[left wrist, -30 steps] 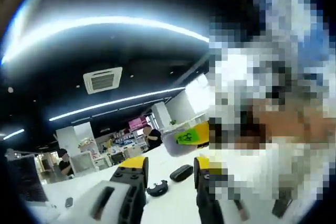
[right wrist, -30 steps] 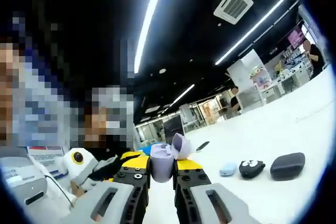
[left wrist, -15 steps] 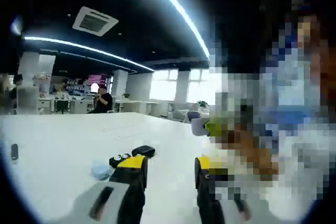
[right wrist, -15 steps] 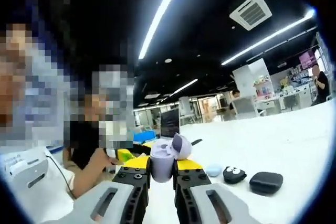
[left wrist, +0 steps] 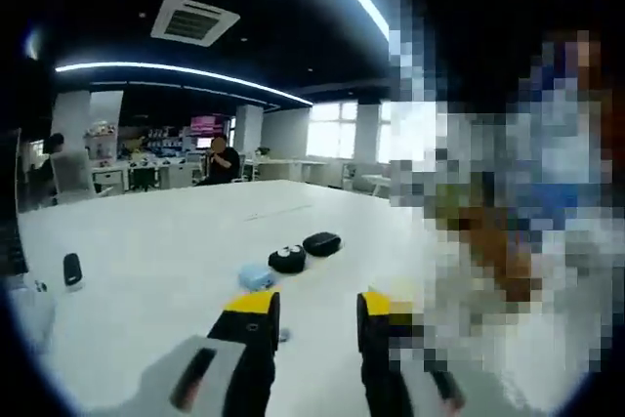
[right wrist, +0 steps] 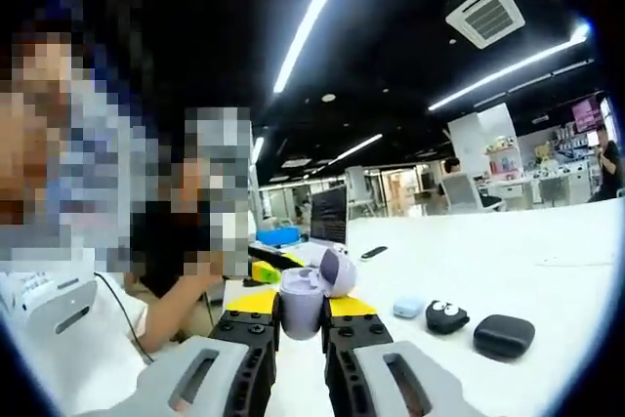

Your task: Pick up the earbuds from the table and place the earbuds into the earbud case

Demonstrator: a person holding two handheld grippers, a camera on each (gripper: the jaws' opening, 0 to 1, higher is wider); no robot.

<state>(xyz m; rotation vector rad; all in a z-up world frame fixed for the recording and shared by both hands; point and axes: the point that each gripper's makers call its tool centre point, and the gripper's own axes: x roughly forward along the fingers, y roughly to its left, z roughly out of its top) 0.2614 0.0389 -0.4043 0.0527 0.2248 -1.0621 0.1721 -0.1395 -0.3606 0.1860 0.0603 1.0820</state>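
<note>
A lilac earbud case (right wrist: 306,302), its lid tipped open, was pinched between the jaws of the right gripper (right wrist: 301,312) above the white table (right wrist: 547,261). The left gripper (left wrist: 314,308) was held spread, with nothing between its jaws. A blue case (left wrist: 256,276), a black case with eyes (left wrist: 287,259) and a dark case (left wrist: 321,243) were lined up on the table.

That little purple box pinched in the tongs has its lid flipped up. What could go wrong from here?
The right tongs pinch the open purple earbud case by its lower body alone, so it might twist or slip. The left tongs hang open above the white table. Three other small cases lie there: light blue, black with eyes, plain black. The left tongs could go for the wrong one.
</note>
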